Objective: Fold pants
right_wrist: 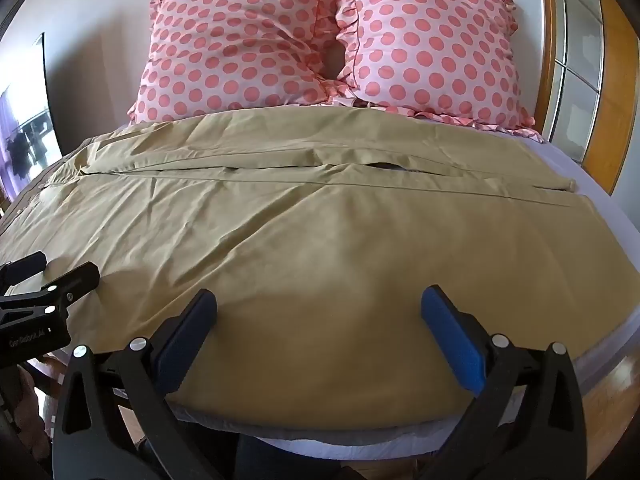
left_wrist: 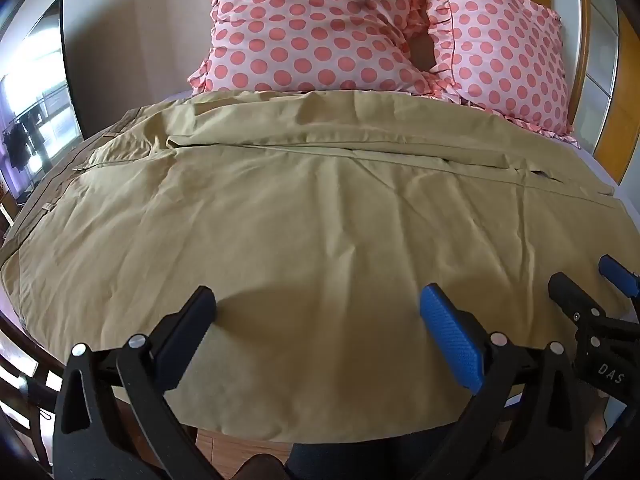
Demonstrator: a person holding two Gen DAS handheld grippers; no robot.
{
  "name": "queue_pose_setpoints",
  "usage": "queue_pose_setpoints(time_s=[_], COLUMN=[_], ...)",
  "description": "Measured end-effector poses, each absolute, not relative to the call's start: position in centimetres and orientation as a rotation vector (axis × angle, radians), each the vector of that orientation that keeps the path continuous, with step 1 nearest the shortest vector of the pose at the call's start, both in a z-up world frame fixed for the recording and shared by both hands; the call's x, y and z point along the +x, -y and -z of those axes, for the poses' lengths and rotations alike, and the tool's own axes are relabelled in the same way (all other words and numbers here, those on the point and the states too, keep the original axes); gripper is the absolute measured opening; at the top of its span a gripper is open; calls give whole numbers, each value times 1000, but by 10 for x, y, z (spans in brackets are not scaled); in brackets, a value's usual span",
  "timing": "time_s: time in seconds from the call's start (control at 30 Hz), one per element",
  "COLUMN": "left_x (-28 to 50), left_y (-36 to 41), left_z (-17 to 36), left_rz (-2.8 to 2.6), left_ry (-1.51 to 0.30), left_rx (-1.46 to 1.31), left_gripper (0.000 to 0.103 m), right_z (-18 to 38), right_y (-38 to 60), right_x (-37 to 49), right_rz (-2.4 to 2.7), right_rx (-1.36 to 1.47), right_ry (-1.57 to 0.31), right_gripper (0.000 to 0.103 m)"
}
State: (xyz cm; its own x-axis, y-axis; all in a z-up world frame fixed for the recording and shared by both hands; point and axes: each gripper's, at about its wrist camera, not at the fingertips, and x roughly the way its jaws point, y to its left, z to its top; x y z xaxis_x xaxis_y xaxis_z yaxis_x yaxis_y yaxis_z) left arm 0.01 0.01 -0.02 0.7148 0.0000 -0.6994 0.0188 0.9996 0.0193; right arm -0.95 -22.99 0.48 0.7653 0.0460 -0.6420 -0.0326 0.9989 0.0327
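Khaki pants lie spread flat across the bed, waistband at the left, leg hems at the right; they also show in the right wrist view. The two legs lie side by side with a seam gap between them. My left gripper is open and empty, hovering just above the near leg at the bed's front edge. My right gripper is open and empty, above the near leg further right. The right gripper also shows at the right edge of the left wrist view, and the left gripper at the left edge of the right wrist view.
Two pink polka-dot pillows lean at the head of the bed. A white sheet shows at the right. A wooden-framed window or door stands at the right, a mirror at the left, wooden floor below.
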Motion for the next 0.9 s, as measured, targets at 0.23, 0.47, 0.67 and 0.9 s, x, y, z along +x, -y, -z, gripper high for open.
queue_pose_setpoints(time_s=[0.23,0.47,0.67,0.9], left_x=[1,0,0,-1], left_y=[-1,-1,1,1], left_z=[-1,-1,0,0], left_rz=[9,9,10,11], left_ry=[-769,-767,-767,-766], left_rx=[26,27,30,31], left_gripper=[101,101,101,101], right_z=[-4,-4,-4,-4], right_y=[229,229,229,229], right_x=[-8,-8,-8,-8], right_rz=[-45,-44,-43,-43], right_rx=[22,22,23,23], right_ry=[-702,-704,-704,-704], right_gripper=[102,102,102,102])
